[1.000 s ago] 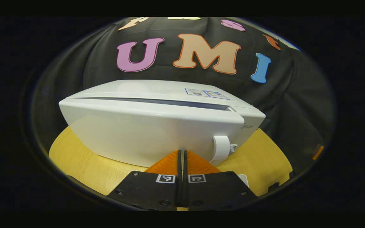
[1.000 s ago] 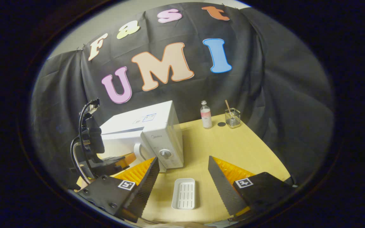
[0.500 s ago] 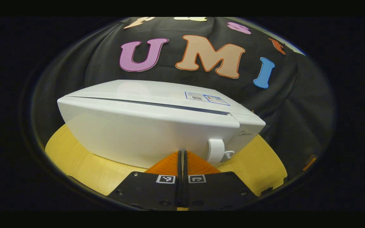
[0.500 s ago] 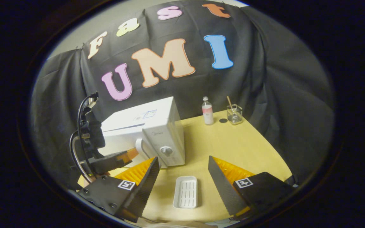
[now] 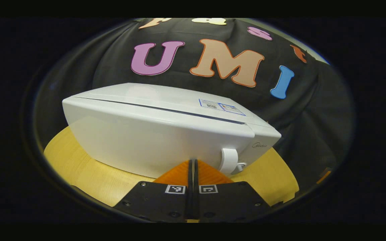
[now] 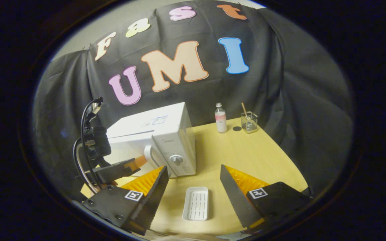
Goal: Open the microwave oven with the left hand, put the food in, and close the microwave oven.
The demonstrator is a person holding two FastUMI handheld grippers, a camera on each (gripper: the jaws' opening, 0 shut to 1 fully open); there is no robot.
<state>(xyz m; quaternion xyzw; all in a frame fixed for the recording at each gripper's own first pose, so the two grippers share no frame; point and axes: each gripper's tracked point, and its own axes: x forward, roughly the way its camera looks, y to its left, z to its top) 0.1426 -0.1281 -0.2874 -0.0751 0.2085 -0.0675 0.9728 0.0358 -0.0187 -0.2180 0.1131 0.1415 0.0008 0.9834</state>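
While the white tray (image 6: pixel 196 203) lies bare on the table (image 6: pixel 246 154), its length pointing away between the right gripper's (image 6: pixel 194 187) wide-spread fingers, the left gripper (image 5: pixel 193 167), pressed together on nothing, faces the microwave (image 5: pixel 159 134) door beside its handle (image 5: pixel 229 160).

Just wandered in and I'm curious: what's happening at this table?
A person holds a gripper in each hand. The left gripper, shut, sits close in front of the white microwave, beside its door handle; the door looks closed. The right gripper is open above a white tray on the wooden table, not touching it.
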